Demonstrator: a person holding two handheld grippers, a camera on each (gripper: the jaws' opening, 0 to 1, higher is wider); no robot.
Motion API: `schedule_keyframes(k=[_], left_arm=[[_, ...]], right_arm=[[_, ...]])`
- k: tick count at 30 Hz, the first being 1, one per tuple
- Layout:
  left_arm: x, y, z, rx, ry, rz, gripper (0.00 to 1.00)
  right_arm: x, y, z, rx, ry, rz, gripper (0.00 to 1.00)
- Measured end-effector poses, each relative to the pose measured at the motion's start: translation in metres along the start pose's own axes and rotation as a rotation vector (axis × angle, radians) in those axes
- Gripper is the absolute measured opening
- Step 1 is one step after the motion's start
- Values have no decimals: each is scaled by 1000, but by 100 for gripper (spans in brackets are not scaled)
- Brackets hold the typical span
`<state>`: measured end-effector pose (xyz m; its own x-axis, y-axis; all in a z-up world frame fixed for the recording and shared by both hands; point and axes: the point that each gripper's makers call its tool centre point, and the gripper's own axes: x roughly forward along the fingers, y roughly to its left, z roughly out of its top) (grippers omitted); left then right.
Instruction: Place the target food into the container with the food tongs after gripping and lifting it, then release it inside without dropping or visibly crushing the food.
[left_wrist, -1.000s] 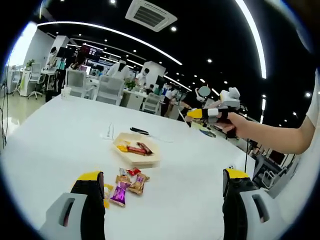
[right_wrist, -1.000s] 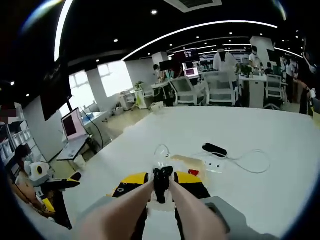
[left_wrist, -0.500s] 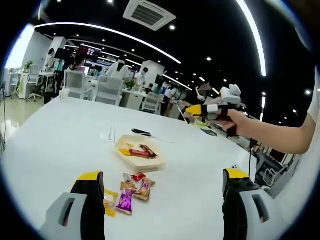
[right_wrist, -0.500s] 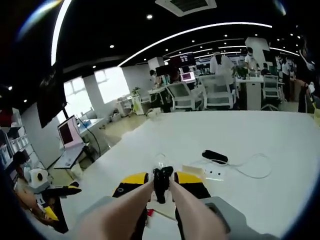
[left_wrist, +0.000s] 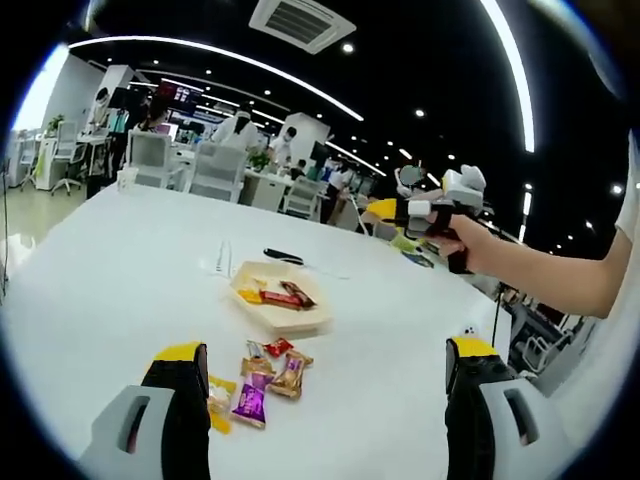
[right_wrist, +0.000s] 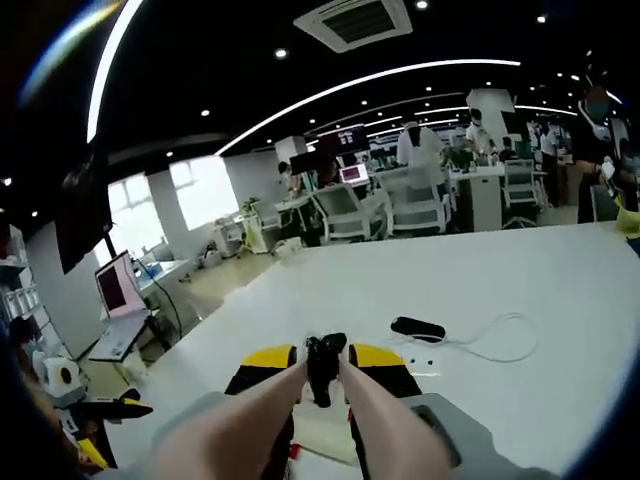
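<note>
Right gripper view: tongs (right_wrist: 325, 365) hide container (right_wrist: 322, 432).

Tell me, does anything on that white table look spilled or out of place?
Yes. Several wrapped candies lie loose on the white table beside the shallow beige tray, while a few others sit inside it. A black device with a white cable also lies behind the tray.
</note>
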<state>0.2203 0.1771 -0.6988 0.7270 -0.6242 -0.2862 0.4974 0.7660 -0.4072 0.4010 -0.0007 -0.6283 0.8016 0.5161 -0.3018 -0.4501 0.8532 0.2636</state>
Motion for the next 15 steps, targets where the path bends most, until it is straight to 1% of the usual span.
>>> schedule_keyframes(k=[1,2,4,6,7,10,12,15], left_arm=[[3,-3,-2,10,14,-12,99],[6,-3,-2,15,20,-5,99],[11,-6,1,-2,7,-18,99],[15,-11,1,-1,5,-29,99],[18,-14,-2,8,22,-41,99],[24,-20,-9,9,43,-63,99],[25,-21,-12,11,52,-70,99],[27,-21,-15,6,60,-75,99]], right_arm=[[1,0,1,-12,-8,-5,20],[0,1,3,-29,-17,-10,20],[-1,3,8,-37,-42,-12,20],[-1,4,11,-38,-53,-14,20],[0,6,12,-45,-58,-15,20],[2,11,13,-54,-59,-5,20],[5,14,11,-66,-46,7,20],[9,18,10,-69,-48,17,20]])
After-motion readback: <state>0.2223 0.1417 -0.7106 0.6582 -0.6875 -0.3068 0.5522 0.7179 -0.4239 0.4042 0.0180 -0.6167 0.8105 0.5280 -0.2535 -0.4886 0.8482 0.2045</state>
